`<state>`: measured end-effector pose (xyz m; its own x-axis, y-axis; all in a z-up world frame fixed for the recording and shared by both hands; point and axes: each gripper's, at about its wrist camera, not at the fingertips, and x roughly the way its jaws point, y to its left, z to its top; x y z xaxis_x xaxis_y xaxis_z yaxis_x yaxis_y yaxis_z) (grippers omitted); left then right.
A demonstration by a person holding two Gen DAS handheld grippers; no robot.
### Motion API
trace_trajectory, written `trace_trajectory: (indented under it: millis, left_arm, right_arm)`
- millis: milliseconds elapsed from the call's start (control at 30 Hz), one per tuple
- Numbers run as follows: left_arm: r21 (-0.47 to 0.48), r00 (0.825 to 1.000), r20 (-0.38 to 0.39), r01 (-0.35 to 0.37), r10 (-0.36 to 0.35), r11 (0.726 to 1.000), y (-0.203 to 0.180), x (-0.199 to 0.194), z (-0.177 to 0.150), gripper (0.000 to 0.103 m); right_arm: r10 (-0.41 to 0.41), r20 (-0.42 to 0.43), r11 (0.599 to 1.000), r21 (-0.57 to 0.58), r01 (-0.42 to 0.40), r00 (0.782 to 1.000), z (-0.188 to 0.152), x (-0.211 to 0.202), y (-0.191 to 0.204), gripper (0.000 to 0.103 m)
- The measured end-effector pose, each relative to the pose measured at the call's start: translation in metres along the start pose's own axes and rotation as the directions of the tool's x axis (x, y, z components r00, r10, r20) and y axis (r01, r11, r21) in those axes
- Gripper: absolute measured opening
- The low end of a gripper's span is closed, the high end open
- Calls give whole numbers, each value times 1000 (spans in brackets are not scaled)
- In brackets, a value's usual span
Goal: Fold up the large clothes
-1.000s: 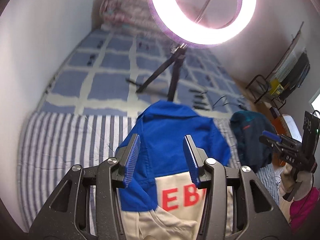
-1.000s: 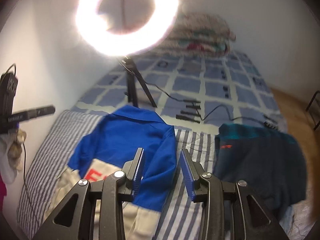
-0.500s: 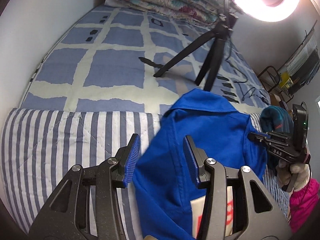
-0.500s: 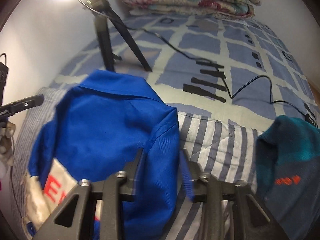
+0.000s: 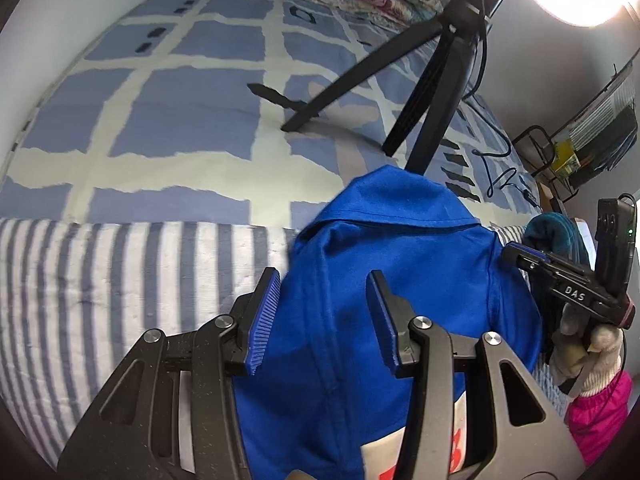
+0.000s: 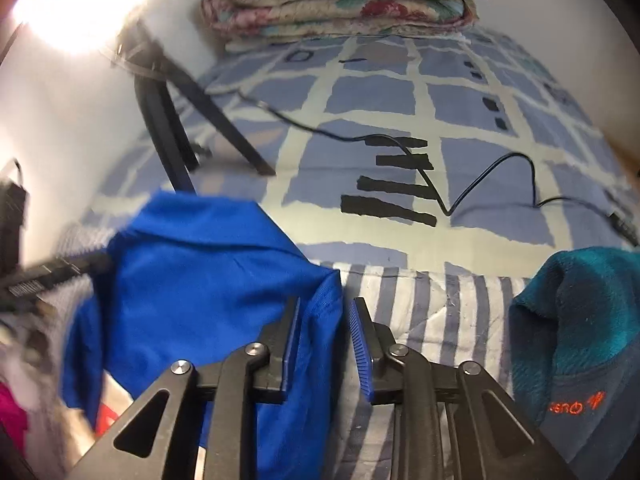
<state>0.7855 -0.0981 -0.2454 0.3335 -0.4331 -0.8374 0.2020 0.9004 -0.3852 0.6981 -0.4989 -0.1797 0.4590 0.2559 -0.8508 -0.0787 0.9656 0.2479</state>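
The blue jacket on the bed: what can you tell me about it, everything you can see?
The blue jacket is bright royal-blue woven cloth with a fold-down collar and a cream lower panel bearing red lettering, mostly hidden. It lies spread on a blue-and-white striped quilt, collar toward the tripod. The left gripper straddles its left shoulder with fingers apart; the right gripper brackets its right shoulder edge. Neither visibly pinches it. A teal fleece lies apart.

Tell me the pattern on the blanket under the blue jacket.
Grey-and-white stripes on the blanket; clearest in the left wrist view.

A black tripod (image 5: 424, 92) stands upper right on a blue checked bedspread (image 5: 192, 120); a folded floral quilt (image 6: 340, 0) lies along the top.
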Motion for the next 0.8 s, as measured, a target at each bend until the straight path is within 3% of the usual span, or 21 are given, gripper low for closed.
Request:
trace_trajectory:
  millis: [67,167,367,500,567,700,800]
  left_arm:
    - [-6,1000,13,22,-21,1000,1,-2,-2,46]
    - [29,1000,25,1,-2,1000,4,-13,-6,46]
    - [37,999,44,-16,15,999,19,-25,-8,46]
    - [28,998,56,-21,19,999,21,-25,-9,46]
    - [15,999,50,-5,5,1000,22,-24,-10,46]
    - [-9,999,36,22,-22,1000,25,-23,-13,46]
    - [-2,999,43,31,-31,1000,26,-27,-12,46]
  right_arm:
    - [45,21,997,62,-46,999,-5,-9,-11,25]
    - [16,76,999,47,-20,997,-27,-35,-18,26]
    - [112,78,993,29,-115,991,-81,-67,-17,7]
    - [137,16,990,-25,-137,990,-90,-44,-2,4]
    - [135,24,991,7,-135,991,-81,-28,-2,4]
    - [33,-17,999,-10,-33,999,-72,6,-2,0]
    - [26,-21,999,-36,-27,999,-68,2,1,1]
